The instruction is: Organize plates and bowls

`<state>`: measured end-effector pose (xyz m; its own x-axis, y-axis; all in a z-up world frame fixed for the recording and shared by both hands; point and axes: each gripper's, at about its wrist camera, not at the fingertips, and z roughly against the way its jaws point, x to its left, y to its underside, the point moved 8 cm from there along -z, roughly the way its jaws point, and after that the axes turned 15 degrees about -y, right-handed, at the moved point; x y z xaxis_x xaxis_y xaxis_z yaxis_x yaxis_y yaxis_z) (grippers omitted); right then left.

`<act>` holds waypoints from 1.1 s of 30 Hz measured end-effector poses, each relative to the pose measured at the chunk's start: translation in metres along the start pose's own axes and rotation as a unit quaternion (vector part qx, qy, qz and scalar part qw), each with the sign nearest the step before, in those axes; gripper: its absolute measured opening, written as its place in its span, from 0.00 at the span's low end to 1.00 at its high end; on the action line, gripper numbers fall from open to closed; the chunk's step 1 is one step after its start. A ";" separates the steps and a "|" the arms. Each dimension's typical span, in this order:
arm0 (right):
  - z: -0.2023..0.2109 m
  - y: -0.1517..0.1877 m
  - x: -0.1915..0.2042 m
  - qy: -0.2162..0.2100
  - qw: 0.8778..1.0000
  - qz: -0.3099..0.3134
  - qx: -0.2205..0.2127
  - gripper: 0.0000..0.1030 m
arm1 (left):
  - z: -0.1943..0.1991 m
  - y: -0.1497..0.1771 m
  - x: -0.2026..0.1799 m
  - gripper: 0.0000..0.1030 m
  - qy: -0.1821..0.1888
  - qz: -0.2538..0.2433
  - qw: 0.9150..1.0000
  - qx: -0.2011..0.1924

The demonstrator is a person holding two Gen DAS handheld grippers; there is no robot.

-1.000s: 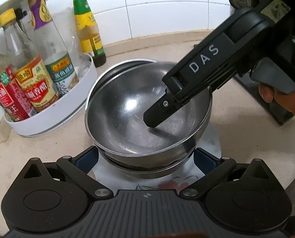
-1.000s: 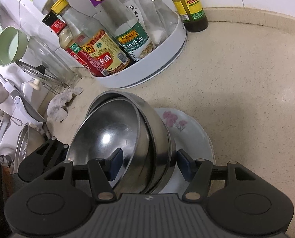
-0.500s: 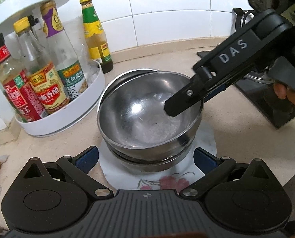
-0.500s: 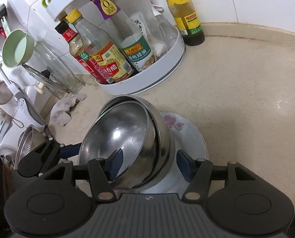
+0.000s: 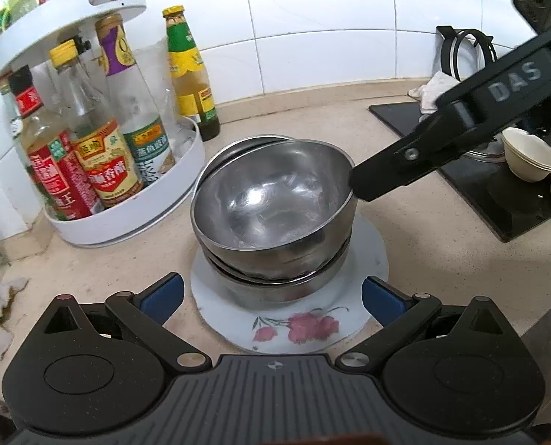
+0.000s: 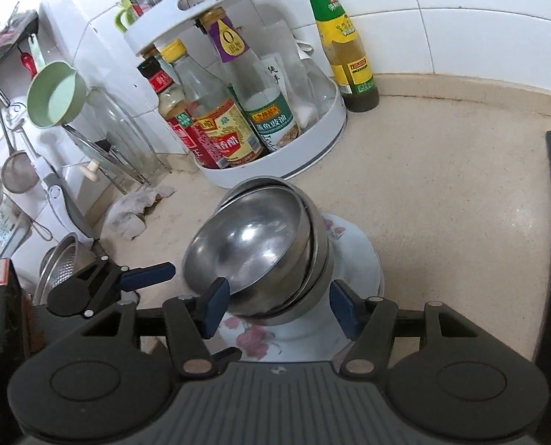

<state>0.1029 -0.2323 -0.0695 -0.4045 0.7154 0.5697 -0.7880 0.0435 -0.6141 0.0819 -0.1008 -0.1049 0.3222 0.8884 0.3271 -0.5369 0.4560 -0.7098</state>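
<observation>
A stack of steel bowls (image 5: 271, 204) sits on a white plate with pink flowers (image 5: 294, 326) on the beige counter; the top bowl leans. My left gripper (image 5: 271, 294) is open, its blue pads either side of the plate's near edge, holding nothing. My right gripper (image 6: 279, 307) is open and empty just above the bowls (image 6: 253, 256) and the plate (image 6: 353, 256). In the left wrist view one of its fingers (image 5: 372, 181) hangs at the top bowl's right rim. The left gripper also shows in the right wrist view (image 6: 142, 274).
A white two-tier rack of sauce bottles (image 5: 101, 170) stands left of the bowls, a green-labelled bottle (image 5: 190, 74) behind it. A black stove (image 5: 498, 193) with small white bowls (image 5: 527, 155) lies right. A rag (image 6: 134, 211), pot lids and a strainer are at the far left.
Both grippers have pulled back and up from the bowls. The right finger that was inside the top bowl has come out to its right rim. The bowls stayed on the plate.
</observation>
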 end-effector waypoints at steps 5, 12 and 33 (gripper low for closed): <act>0.019 0.012 0.014 0.015 0.999 0.023 -0.016 0.56 | 0.006 0.005 0.002 1.00 -0.017 0.012 1.000 0.009; 0.028 0.036 0.025 0.052 0.997 0.048 -0.023 0.56 | 0.009 0.018 0.009 1.00 -0.051 0.049 0.997 0.031; 0.030 0.066 0.022 0.184 0.978 0.092 -0.043 0.59 | 0.029 0.038 0.010 1.00 -0.098 0.138 0.985 0.042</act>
<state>0.0281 -0.2344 -0.0806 -0.3285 0.9183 0.2208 -0.6694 -0.0614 -0.7404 0.0423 -0.0727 -0.1108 0.0025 0.9688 0.2478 -0.6479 0.1903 -0.7376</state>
